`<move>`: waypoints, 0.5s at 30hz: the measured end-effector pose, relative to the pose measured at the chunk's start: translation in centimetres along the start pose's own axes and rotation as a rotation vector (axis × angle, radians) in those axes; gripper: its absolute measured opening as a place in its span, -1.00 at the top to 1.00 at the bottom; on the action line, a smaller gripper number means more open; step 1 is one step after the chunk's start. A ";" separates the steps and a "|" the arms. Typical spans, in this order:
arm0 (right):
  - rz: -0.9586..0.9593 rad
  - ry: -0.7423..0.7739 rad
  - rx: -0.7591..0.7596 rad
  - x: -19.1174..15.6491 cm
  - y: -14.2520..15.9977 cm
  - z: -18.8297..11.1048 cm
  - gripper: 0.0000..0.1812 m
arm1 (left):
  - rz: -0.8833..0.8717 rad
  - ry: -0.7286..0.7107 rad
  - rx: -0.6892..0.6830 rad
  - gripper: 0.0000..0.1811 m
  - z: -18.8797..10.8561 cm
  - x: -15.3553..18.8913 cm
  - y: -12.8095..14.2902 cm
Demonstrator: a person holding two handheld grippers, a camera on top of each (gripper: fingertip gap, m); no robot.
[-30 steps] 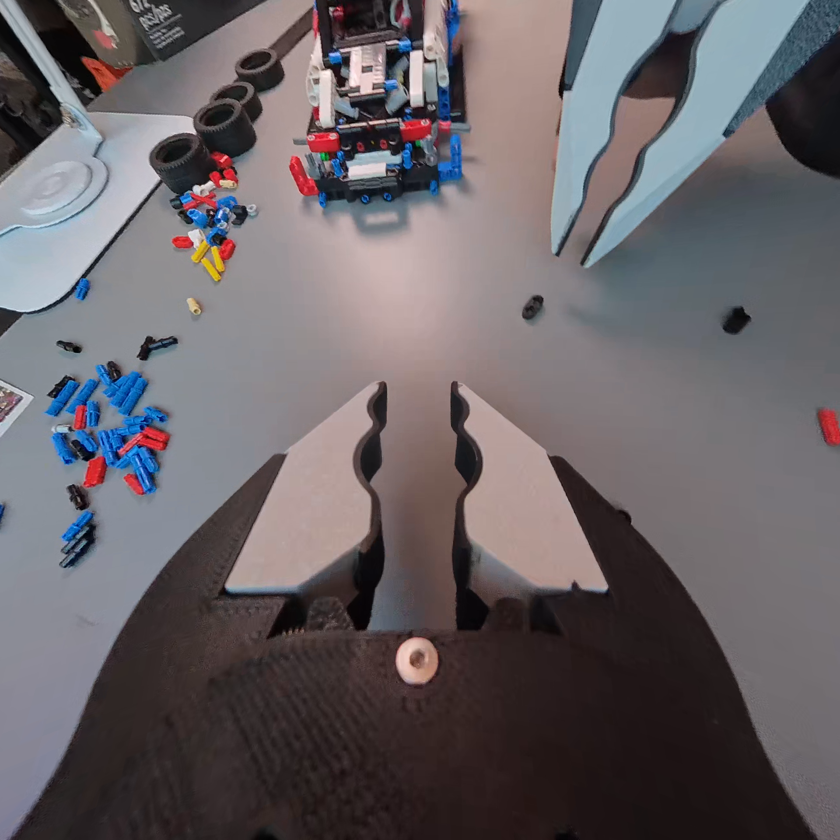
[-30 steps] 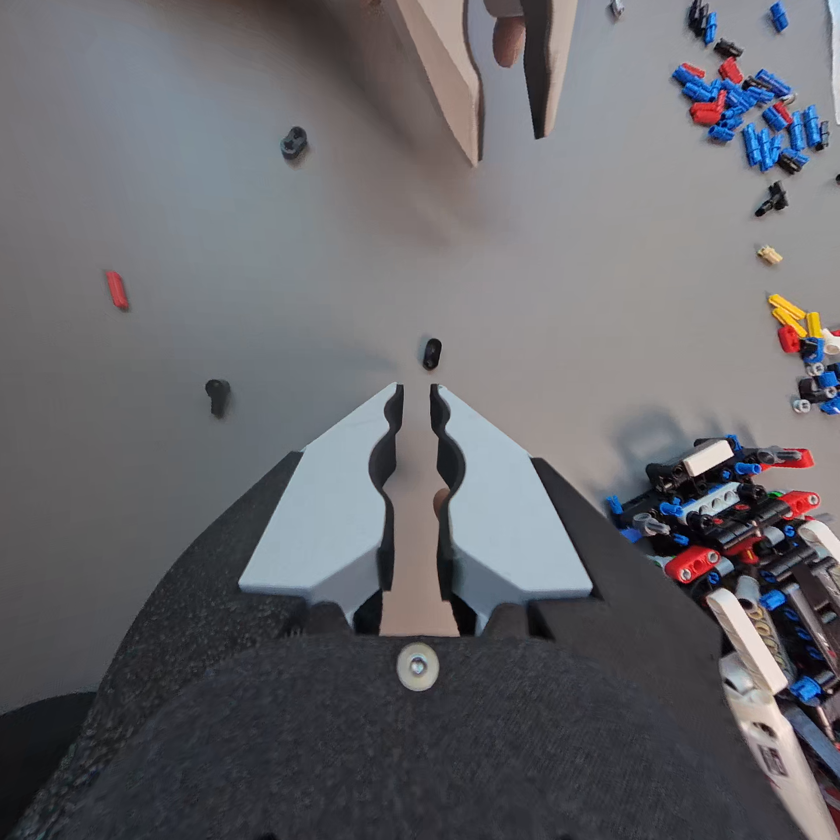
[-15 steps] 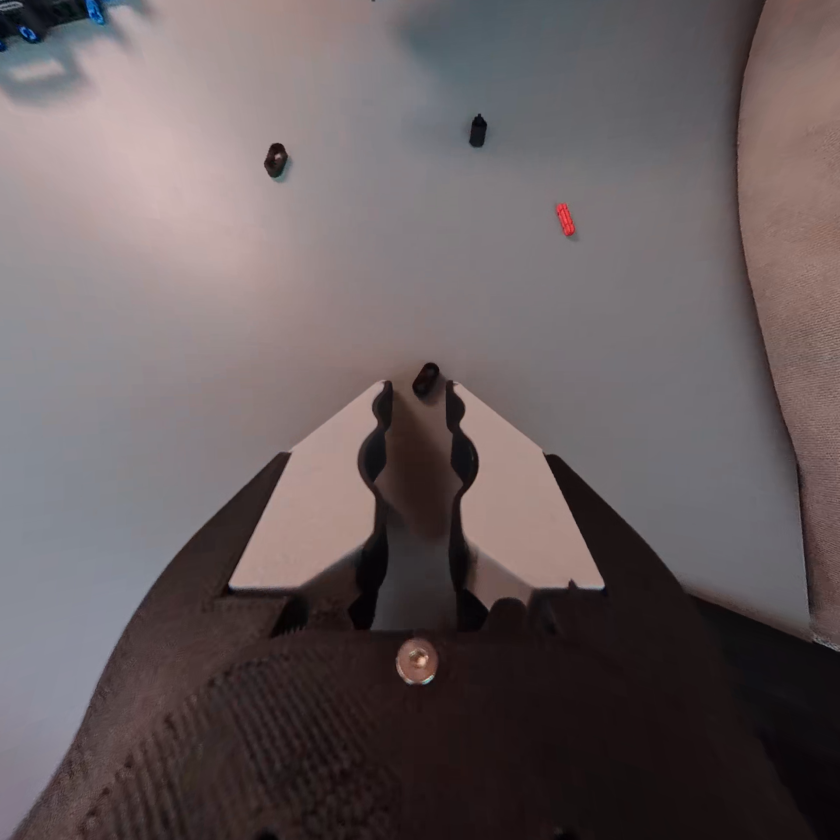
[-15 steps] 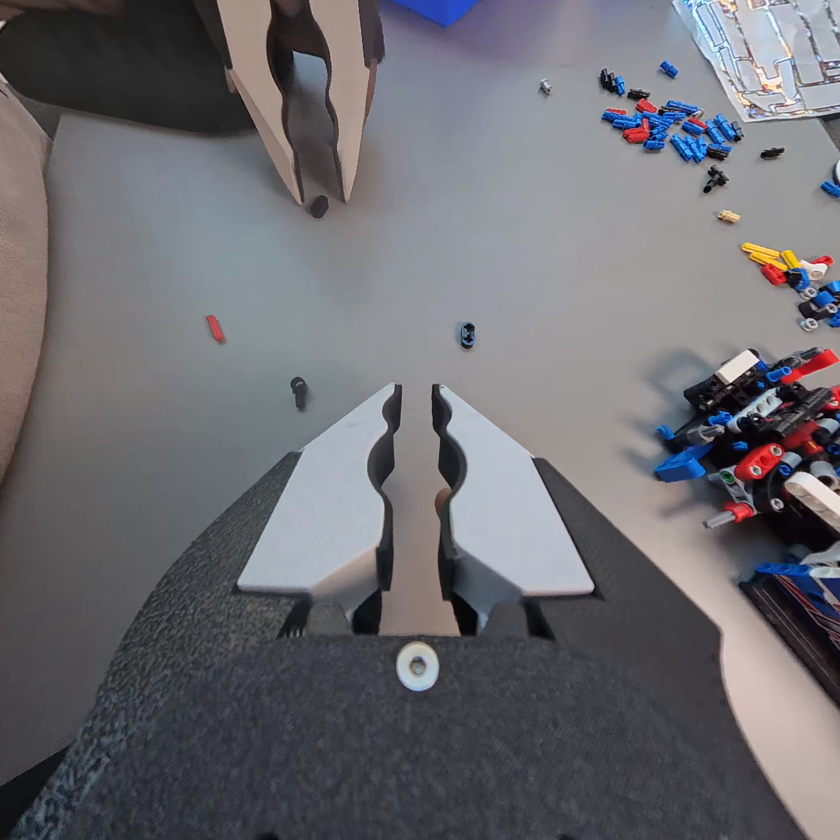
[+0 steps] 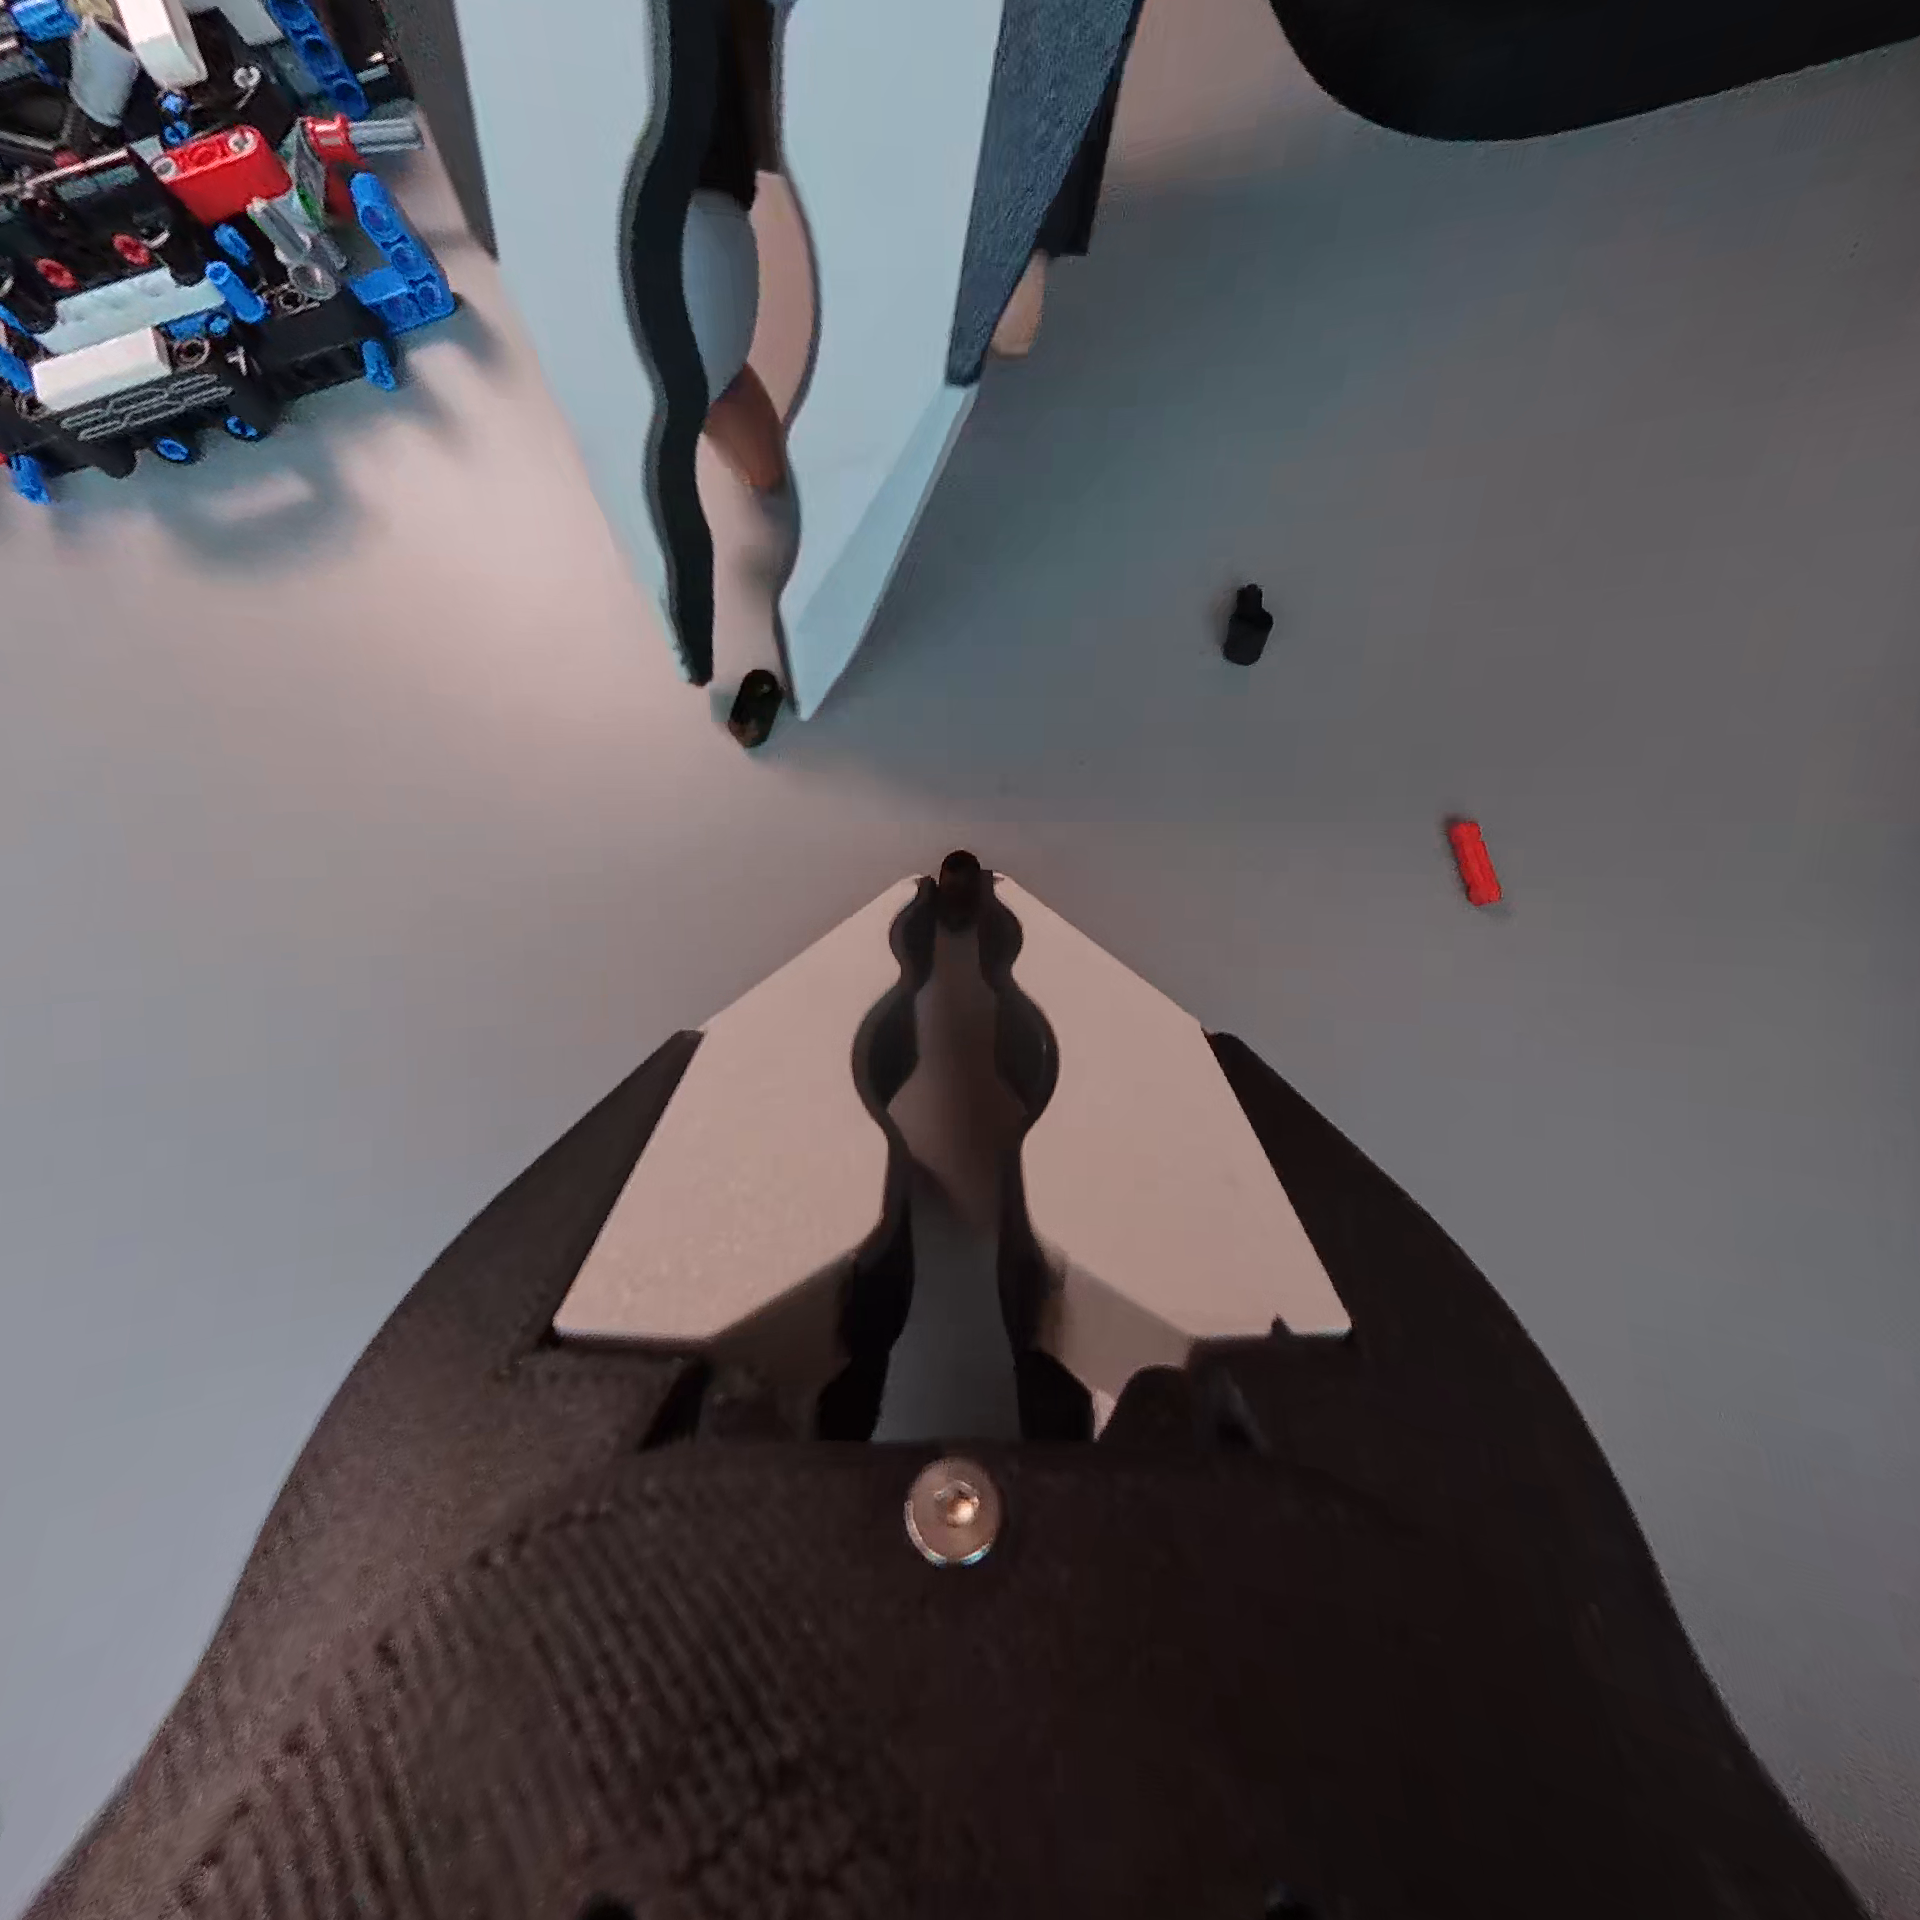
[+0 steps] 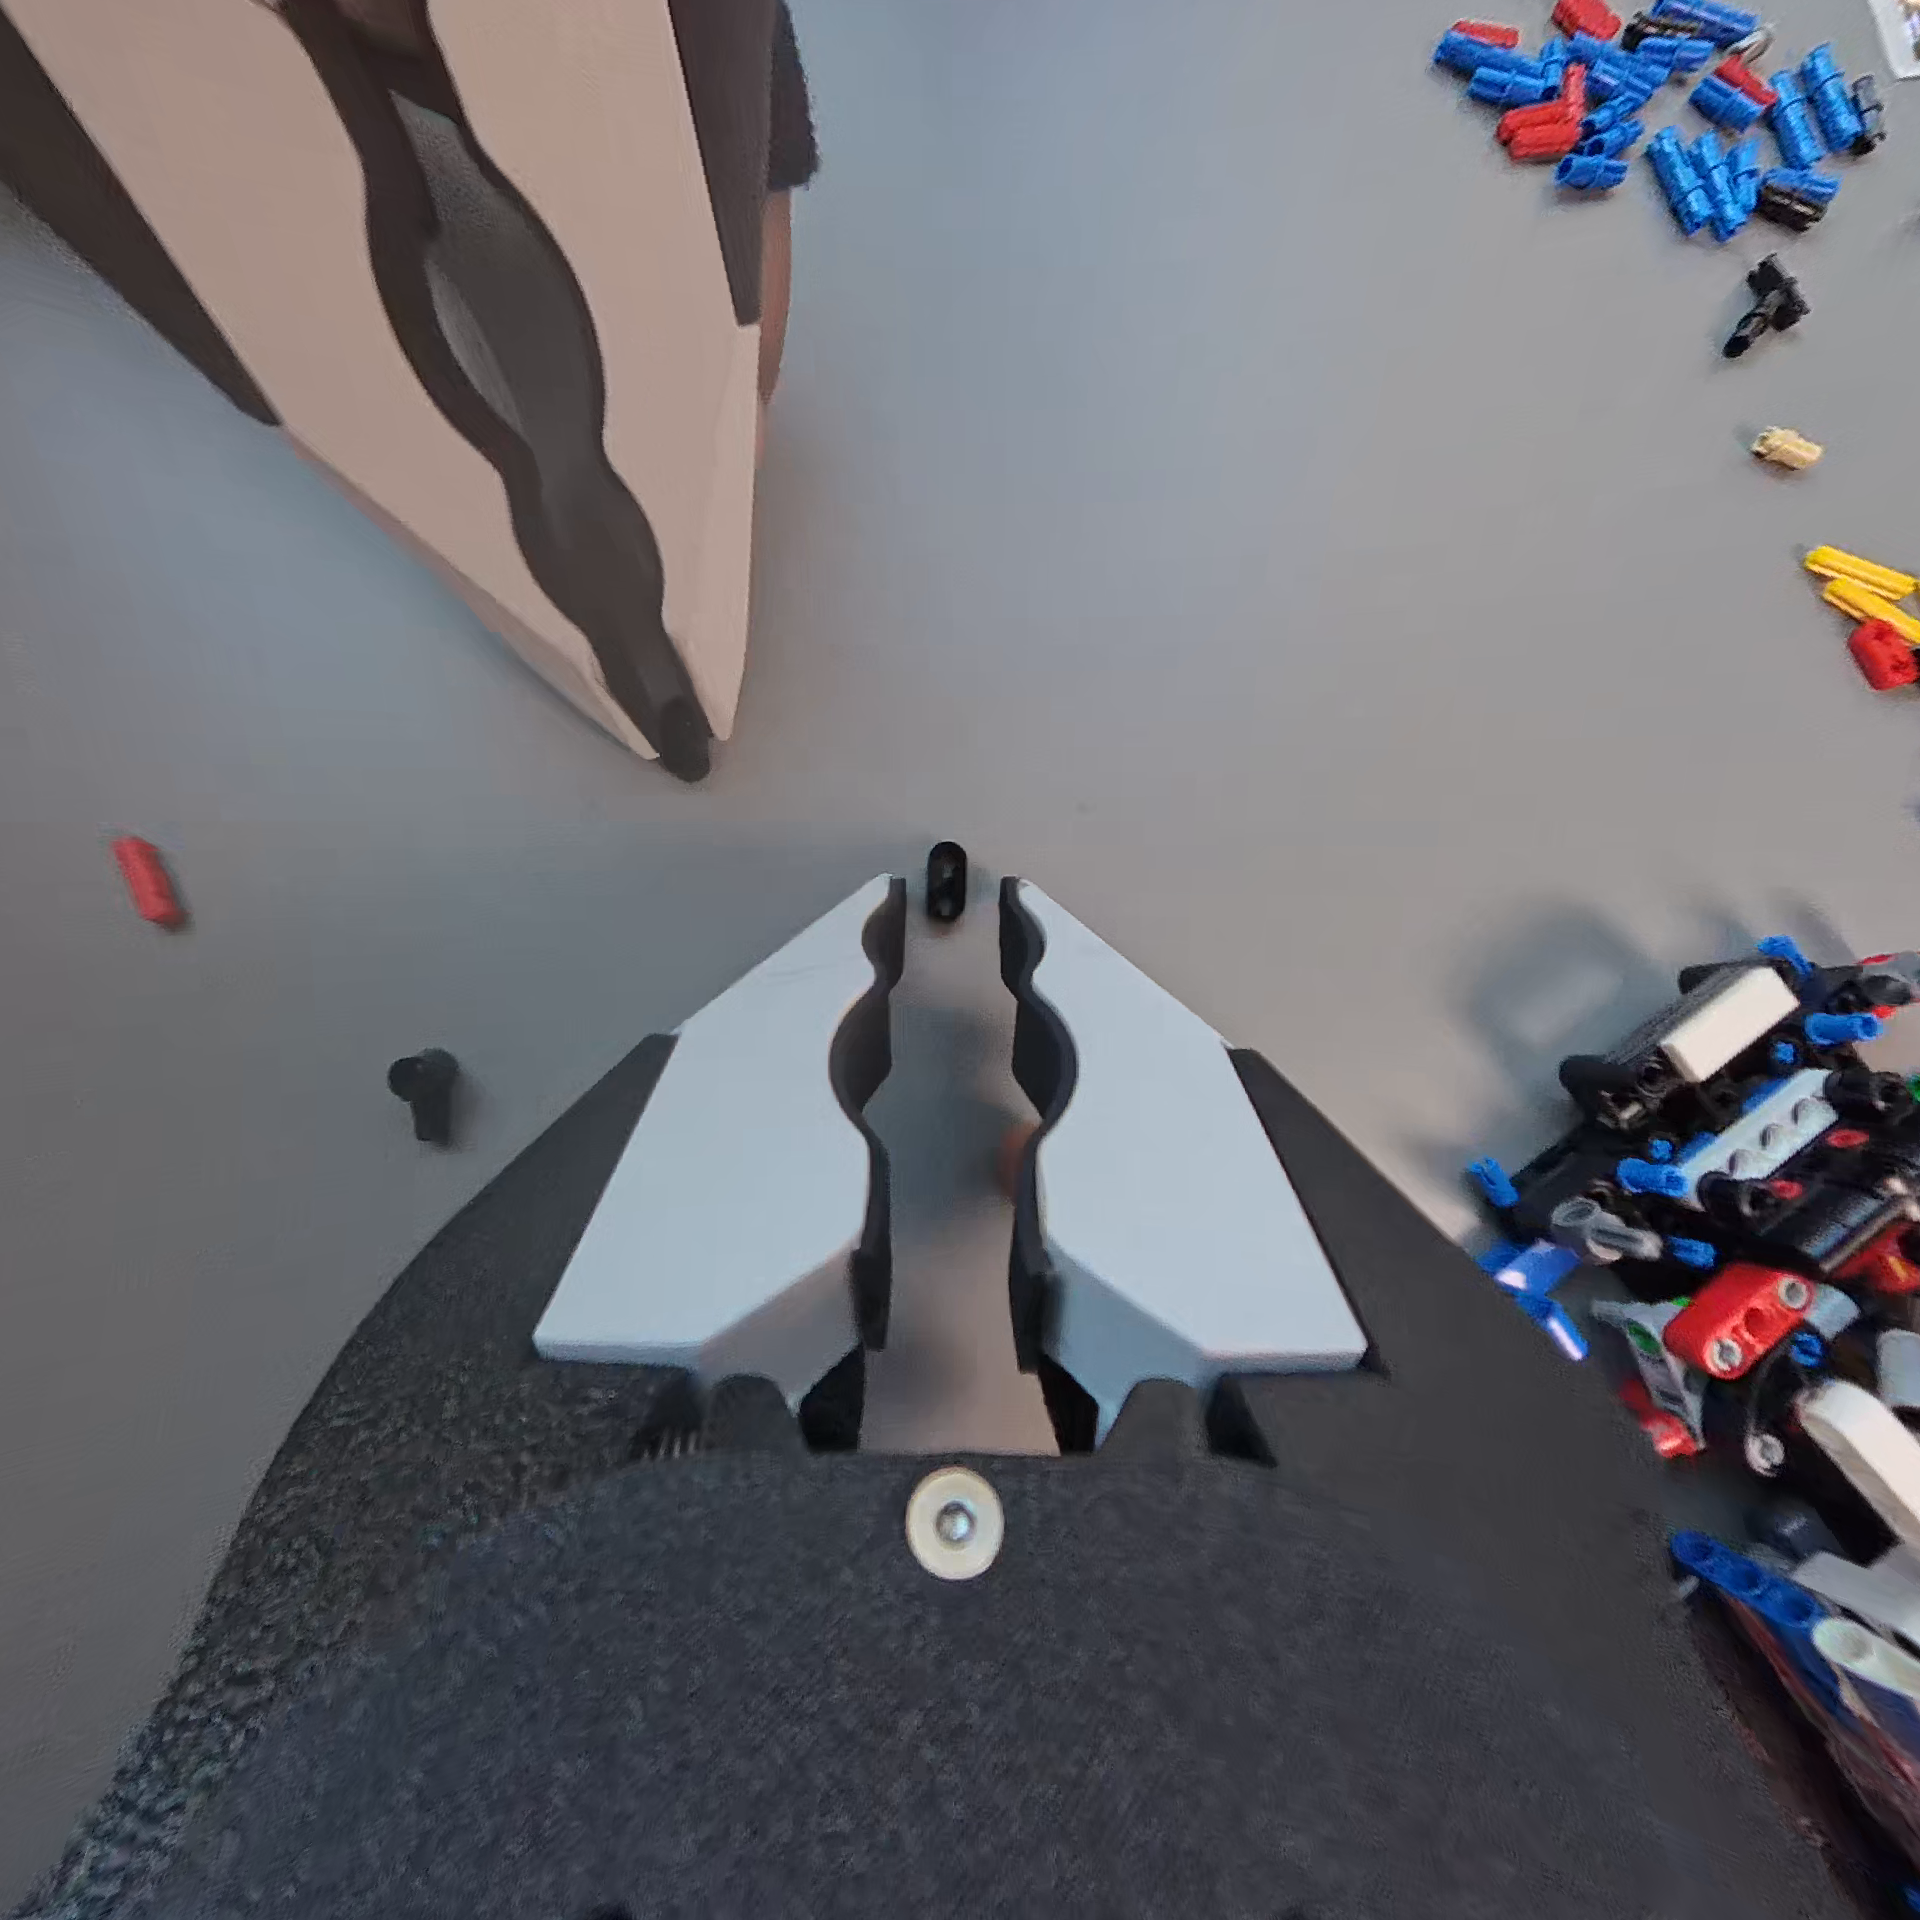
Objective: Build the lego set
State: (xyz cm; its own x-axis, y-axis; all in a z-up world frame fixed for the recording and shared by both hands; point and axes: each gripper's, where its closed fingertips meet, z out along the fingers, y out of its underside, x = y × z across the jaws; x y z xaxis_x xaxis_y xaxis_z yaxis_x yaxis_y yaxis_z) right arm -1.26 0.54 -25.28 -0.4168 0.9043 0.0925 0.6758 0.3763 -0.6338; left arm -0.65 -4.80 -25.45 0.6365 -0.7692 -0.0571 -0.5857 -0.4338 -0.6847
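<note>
My left gripper (image 5: 958,885) is shut on a small black pin (image 5: 960,878) that sticks out of its tips; it also shows in the right wrist view (image 6: 681,743) at the upper left, with the pin dark at its tip. My right gripper (image 6: 948,885) is open, its tips on either side of a black two-hole connector (image 6: 945,881) lying on the grey table. In the left wrist view the right gripper (image 5: 743,686) comes down from above with that connector (image 5: 755,709) at its tips. The part-built Lego vehicle (image 5: 156,281) stands at the top left, and at the right in the right wrist view (image 6: 1766,1195).
A loose black pin (image 5: 1247,623) and a red piece (image 5: 1473,862) lie on the table; both also show in the right wrist view, the pin (image 6: 424,1081) and the red piece (image 6: 151,881). A pile of blue and red pins (image 6: 1683,114), yellow pieces (image 6: 1860,587) and a tan pin (image 6: 1785,447) lie far right. The left gripper's tips are roughly 6 cm from the right gripper's.
My left gripper has closed on the black pin and swung toward the right gripper. My right gripper has moved forward until the black connector sits between its tips.
</note>
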 end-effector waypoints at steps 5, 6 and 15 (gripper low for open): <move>-0.067 -0.044 -0.035 -1.0 0.1 0.0 0.94 | -0.004 -0.022 0.022 0.93 0.5 0.1 -0.6; -0.092 -0.078 -0.045 -1.8 0.3 -0.3 0.94 | -0.007 -0.032 0.025 0.93 0.5 0.0 -0.6; -0.130 -0.105 -0.020 -4.3 0.4 -0.8 0.94 | 0.037 -0.069 0.018 0.93 0.9 -0.8 -1.0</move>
State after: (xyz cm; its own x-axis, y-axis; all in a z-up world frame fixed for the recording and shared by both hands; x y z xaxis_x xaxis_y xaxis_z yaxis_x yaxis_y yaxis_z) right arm 1.27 -2.99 -25.37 -0.5618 0.8223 0.0909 0.6238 0.4932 -0.6062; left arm -0.07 -3.34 -25.37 0.6480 -0.7500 -0.1328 -0.6011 -0.3965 -0.6939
